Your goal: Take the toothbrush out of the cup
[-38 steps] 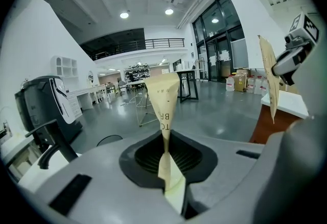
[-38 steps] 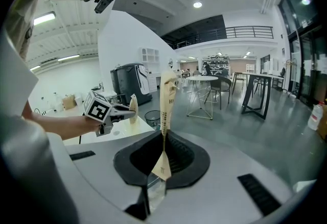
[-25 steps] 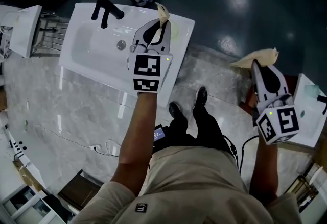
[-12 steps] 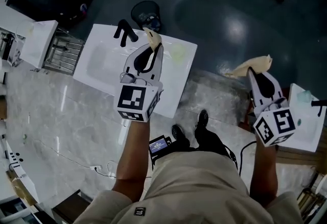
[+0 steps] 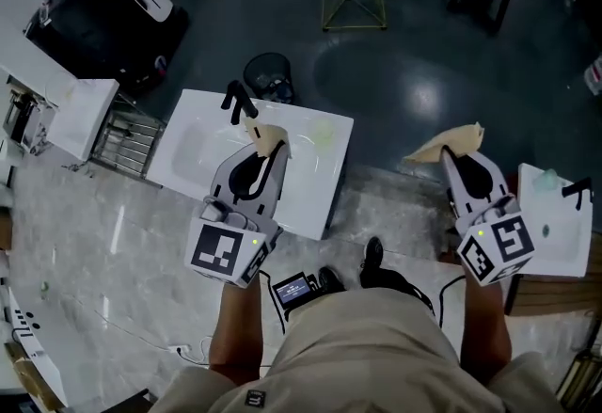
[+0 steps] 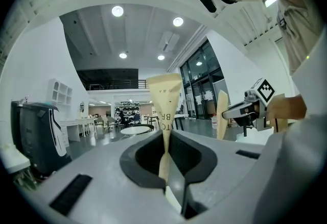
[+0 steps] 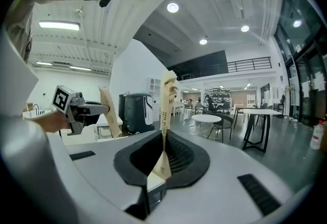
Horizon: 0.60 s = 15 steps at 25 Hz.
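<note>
Pinching tan paper packets (image 5: 268,132), left hand-held gripper (image 5: 271,153) and right hand-held gripper (image 5: 452,158) hold them jutting forward.

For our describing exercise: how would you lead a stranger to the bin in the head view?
Find the large white sink at centre left. Just past its black tap, on the dark floor, stands the bin. It is small, round and dark, unlike the pale furniture around it.
</note>
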### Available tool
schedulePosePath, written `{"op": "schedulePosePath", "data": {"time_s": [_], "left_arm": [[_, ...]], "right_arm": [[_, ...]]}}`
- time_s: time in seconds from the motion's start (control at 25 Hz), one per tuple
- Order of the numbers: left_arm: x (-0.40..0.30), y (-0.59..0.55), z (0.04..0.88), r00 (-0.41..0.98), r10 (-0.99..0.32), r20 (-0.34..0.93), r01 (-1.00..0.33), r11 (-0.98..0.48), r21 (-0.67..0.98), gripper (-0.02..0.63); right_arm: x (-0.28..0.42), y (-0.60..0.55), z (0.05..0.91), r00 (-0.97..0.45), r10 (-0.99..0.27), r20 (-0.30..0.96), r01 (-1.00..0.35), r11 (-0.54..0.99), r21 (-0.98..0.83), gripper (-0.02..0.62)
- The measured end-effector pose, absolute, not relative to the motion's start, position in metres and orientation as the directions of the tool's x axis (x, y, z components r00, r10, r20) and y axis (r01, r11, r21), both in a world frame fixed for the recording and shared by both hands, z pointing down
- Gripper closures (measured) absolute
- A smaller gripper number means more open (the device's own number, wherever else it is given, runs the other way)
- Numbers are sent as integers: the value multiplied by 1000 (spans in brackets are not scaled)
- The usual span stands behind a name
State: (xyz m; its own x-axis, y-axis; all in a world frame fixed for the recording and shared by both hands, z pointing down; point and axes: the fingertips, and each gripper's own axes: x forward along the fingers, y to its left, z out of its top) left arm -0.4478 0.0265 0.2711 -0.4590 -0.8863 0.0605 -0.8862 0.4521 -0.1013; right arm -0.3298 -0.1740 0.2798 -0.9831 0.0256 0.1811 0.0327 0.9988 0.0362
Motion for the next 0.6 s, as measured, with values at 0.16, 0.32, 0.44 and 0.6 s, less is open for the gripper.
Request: {"op": "schedulePosePath", "data": {"time_s": [0.16,0.32,0.44,0.6], "left_arm": [[-421,39,262,-449,-892,49,-891,442,-103,574],[-404,49,255,-451,-892,45,-890,444,-106,574],[-394,52,250,-445,-895,37,-891,439,-114,574],[-383,58,249,-438,-898,29,-894,432,-122,575]], "right_arm": [[-309,-163,263,-988,37,153,43,998,41,577],[-292,-155,251,-990,36,136,43,998,52,577],[-282,-150,246,-992,36,124,43,998,54,577],[-270,-143,245,-993,30,114,37,998,57,577]]}}
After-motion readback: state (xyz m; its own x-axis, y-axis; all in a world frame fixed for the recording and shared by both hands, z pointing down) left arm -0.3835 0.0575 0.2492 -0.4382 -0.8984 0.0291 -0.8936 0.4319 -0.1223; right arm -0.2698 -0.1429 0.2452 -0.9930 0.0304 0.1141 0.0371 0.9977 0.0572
